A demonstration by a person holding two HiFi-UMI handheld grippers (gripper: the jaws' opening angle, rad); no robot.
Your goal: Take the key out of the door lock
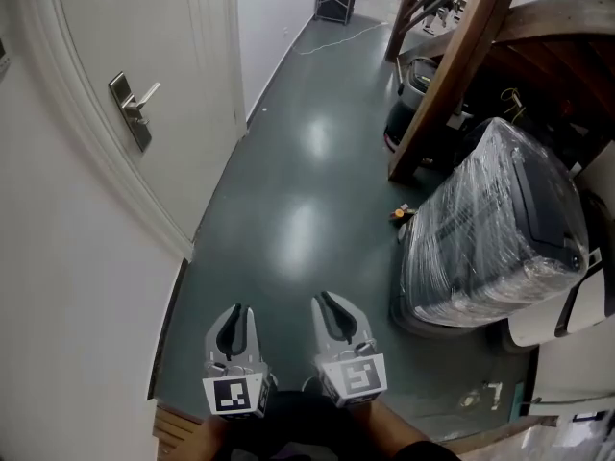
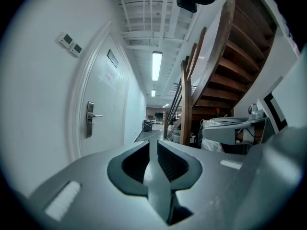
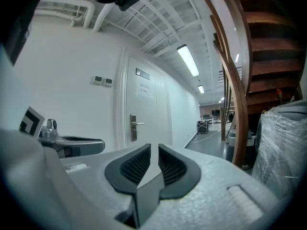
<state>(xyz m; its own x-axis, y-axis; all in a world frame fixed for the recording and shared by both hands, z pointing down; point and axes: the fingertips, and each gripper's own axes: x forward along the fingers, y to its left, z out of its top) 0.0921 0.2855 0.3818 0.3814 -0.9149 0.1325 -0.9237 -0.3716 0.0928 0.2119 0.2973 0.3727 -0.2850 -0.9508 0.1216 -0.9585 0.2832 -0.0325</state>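
Left gripper [image 1: 238, 308], right gripper [image 1: 329, 298]: I am carrying both empty, jaws slightly parted, since the silver lever-handle door lock [image 1: 133, 113] is standing well ahead, unreached.

The white panelled door [image 1: 183, 65] stands along the left edge of the dark smooth floor [image 1: 298, 209]. The silver metal handle plate [image 1: 133, 109] is on the door. The brown wooden staircase [image 1: 461, 56] goes up over the floor's right side. Nearer than the stairs, at the right edge, sits the grey machine wrapped in clear plastic [image 1: 500, 229]. A black cart [image 1: 334, 1] stands at the far end. The left gripper [image 1: 235, 313] and the right gripper [image 1: 325, 301] are side by side at the near edge.
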